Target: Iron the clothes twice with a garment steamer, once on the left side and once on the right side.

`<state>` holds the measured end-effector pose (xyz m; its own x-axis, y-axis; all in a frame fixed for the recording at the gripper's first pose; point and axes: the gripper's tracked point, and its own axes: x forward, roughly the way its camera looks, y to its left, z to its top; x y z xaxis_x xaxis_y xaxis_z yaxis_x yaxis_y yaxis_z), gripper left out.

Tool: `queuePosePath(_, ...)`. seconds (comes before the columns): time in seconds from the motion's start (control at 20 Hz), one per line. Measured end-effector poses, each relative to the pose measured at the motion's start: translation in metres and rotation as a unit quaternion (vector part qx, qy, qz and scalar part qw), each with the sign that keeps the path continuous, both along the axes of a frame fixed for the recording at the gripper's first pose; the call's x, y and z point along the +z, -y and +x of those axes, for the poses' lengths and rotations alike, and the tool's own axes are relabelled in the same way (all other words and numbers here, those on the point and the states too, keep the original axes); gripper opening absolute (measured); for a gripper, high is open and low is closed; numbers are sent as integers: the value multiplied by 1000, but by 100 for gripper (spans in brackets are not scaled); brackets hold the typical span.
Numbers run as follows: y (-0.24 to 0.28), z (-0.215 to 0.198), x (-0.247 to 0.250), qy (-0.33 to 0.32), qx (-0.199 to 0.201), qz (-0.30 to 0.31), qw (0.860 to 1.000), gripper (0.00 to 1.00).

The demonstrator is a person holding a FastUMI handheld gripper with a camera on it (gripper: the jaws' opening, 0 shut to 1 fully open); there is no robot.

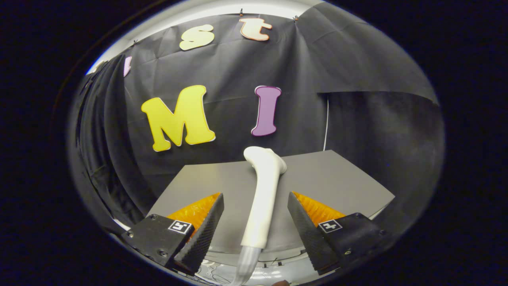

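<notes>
I've got the gripper [256, 216] spread wide, holding nothing. The garment steamer [261, 198] lies on the grey table [337, 178] in the gap between the fingers [202, 230], clear of both, handle end nearest me and head pointing away. Beyond the table, the black cloth wall [357, 79].

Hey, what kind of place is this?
Likely a staged recording booth: black cloth wall, a bare grey table, a white garment steamer lying between the open gripper fingers, untouched.
</notes>
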<state>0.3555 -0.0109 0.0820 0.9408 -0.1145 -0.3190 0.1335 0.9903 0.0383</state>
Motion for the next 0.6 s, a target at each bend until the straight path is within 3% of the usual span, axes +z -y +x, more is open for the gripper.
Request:
queuePosePath(0.3, 12, 27, -26, -78, -7, 41, 996, 99)
queuePosePath(0.6, 19, 40, -47, -149, -33, 44, 987, 85)
